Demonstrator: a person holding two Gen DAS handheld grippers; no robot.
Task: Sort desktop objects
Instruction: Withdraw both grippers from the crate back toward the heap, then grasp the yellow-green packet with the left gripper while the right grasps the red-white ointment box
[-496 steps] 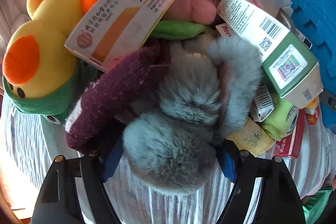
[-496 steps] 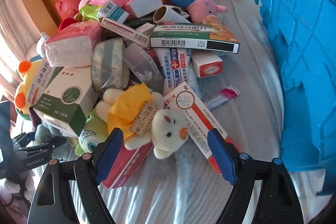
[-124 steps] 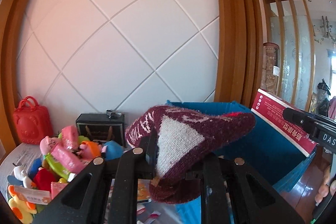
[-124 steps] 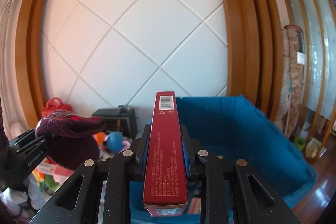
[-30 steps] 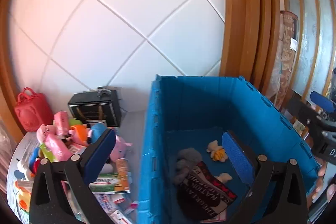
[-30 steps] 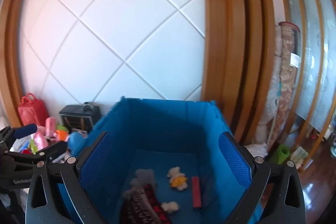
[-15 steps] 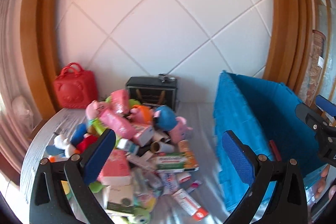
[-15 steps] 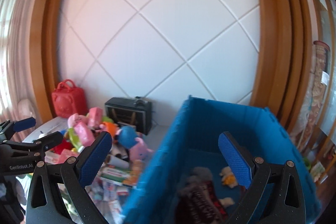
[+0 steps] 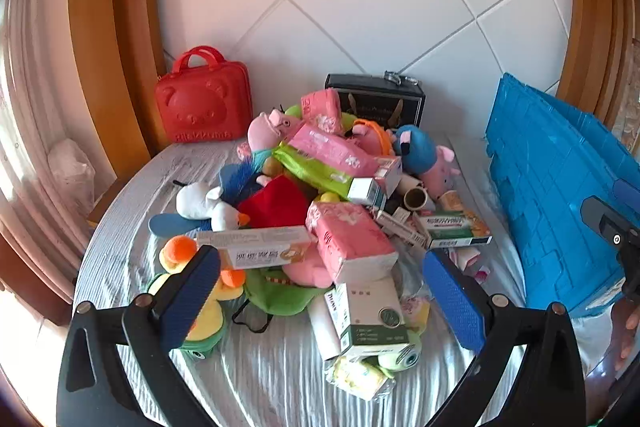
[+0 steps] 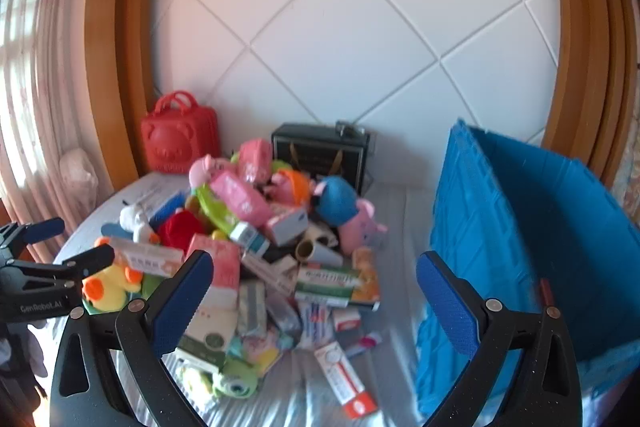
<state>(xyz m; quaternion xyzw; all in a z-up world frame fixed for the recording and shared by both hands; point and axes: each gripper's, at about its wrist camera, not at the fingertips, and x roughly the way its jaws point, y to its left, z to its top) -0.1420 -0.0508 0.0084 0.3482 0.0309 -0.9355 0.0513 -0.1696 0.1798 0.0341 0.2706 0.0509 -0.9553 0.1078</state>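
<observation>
the pile of toys and boxes (image 9: 320, 219) sat heaped across the middle of the table (image 9: 132, 195), running toward its back edge where a red case (image 9: 203, 107) and a black box (image 9: 376, 101) stood against the wall, and the blue crate (image 9: 556, 211) waited at the table's right edge. both grippers hung above the near edge with nothing in them: the left gripper (image 9: 320, 295) had its jaws spread wide, and the right gripper (image 10: 312, 301) was just as wide, framing the near side of the heap. judging by that, the step in hand was choosing the next pick. the green-and-white carton (image 9: 366, 319) lay on top at the near end of the pile, loose and easy, a good first target for the left; the red-and-white tube box (image 10: 345, 379) lay alone on the cloth beside the crate, handy for the right. best to come straight down and take top pieces so the stack didn't slide.
</observation>
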